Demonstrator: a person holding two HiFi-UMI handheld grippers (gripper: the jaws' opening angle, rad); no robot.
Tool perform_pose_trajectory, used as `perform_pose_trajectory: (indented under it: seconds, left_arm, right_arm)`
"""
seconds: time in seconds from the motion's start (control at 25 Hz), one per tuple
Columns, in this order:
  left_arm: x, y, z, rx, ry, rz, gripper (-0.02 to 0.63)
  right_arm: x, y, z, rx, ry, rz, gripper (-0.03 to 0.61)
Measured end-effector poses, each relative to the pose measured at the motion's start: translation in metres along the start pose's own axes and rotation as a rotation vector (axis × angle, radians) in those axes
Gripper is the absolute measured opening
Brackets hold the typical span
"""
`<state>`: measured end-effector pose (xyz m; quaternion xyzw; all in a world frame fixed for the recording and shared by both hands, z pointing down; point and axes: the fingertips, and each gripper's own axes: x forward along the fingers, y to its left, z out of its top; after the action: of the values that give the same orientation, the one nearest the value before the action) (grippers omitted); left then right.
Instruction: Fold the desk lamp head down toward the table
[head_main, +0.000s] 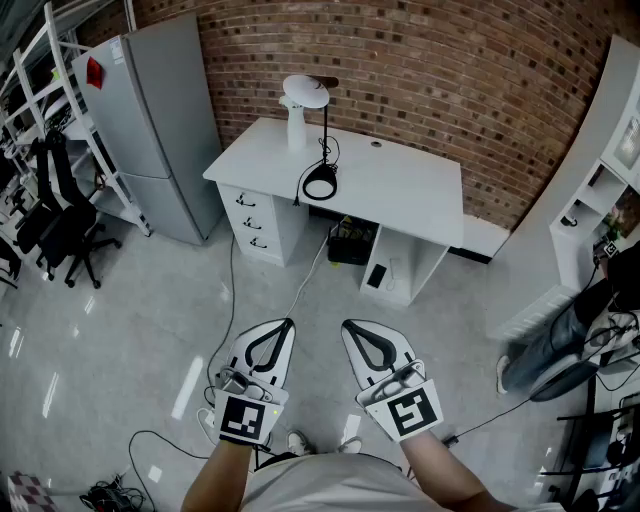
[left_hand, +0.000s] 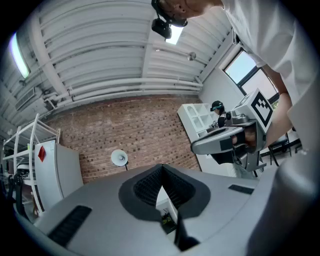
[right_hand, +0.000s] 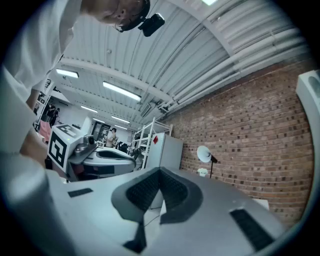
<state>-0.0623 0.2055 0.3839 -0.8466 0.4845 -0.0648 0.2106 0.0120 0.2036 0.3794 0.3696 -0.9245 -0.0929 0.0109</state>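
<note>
The desk lamp stands far off on a white desk (head_main: 400, 185). Its round white head (head_main: 305, 91) is raised on a black stem above a black ring base (head_main: 320, 183), and a white cylinder (head_main: 296, 128) stands beside the stem. Both grippers hang over the floor well short of the desk, side by side. My left gripper (head_main: 287, 323) is shut with nothing in it, and so is my right gripper (head_main: 346, 325). In the left gripper view the lamp head (left_hand: 119, 158) shows small past the closed jaw tips (left_hand: 161, 168). The right gripper view also has the lamp head (right_hand: 203, 154) beyond its jaw tips (right_hand: 160, 171).
A grey refrigerator (head_main: 160, 120) stands left of the desk, with a black office chair (head_main: 62, 232) and white shelving further left. A dark crate (head_main: 350, 240) sits under the desk. Cables run across the floor (head_main: 225, 330). A seated person's legs (head_main: 560, 345) and a white shelf unit are at the right.
</note>
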Motion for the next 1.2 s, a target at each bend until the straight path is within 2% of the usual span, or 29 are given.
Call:
perform_pose_trajectory:
  seconds: [0.56, 1.08, 1.2]
  left_arm:
    - [-0.021, -0.014, 0.001, -0.026, 0.009, -0.014, 0.008]
    - [-0.020, -0.039, 0.010, 0.004, 0.009, -0.012, 0.008]
    - [-0.015, -0.049, 0.009, -0.068, 0.024, 0.023, 0.008]
  right_arm:
    - [-0.012, 0.017, 0.003, -0.016, -0.003, -0.017, 0.017]
    - [-0.030, 0.012, 0.001, -0.059, -0.025, -0.002, 0.017]
    - [-0.038, 0.004, -0.001, -0.061, -0.035, 0.013, 0.017]
